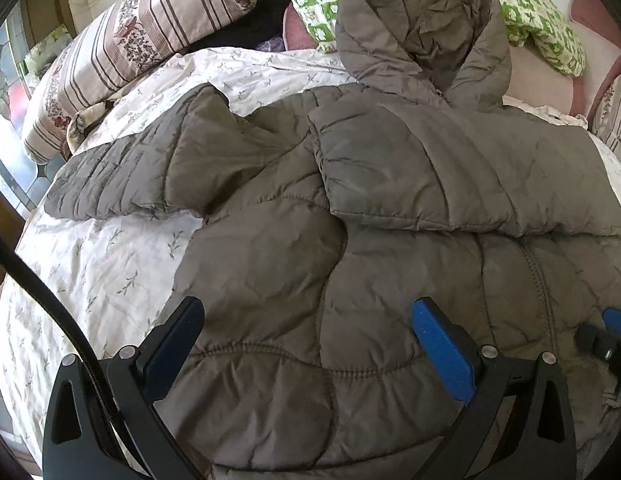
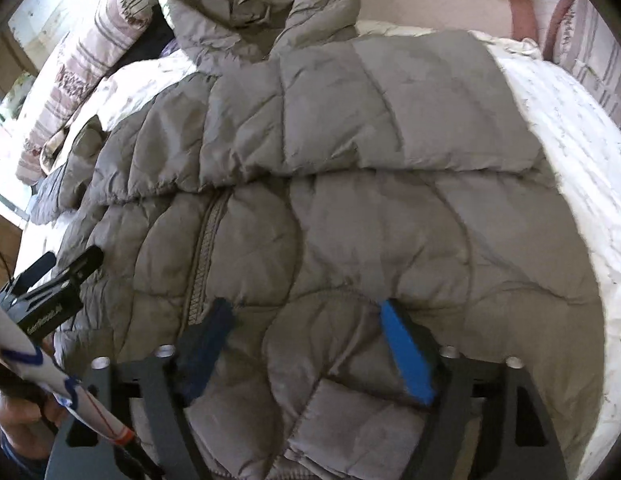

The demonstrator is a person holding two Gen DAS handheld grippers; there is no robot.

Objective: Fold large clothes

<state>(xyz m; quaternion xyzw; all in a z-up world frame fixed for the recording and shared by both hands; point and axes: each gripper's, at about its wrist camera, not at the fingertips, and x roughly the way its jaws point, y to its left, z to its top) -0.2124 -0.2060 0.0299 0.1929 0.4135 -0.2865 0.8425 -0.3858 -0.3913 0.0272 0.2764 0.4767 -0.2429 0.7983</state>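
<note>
Left wrist view: the grey-brown quilted jacket (image 1: 350,208) lies spread on the bed (image 1: 102,264), hood at 12 o'clock, one sleeve folded across its chest and the other reaching toward 9 o'clock, while the left gripper (image 1: 306,324) hangs over the hem at 6 o'clock, jaws spread wide and empty. Right wrist view: the right gripper (image 2: 306,312) stands over the jacket's (image 2: 350,208) lower front beside the zipper (image 2: 202,264), jaws wide apart, pinching nothing, with the left gripper (image 2: 66,264) at 9 o'clock.
</note>
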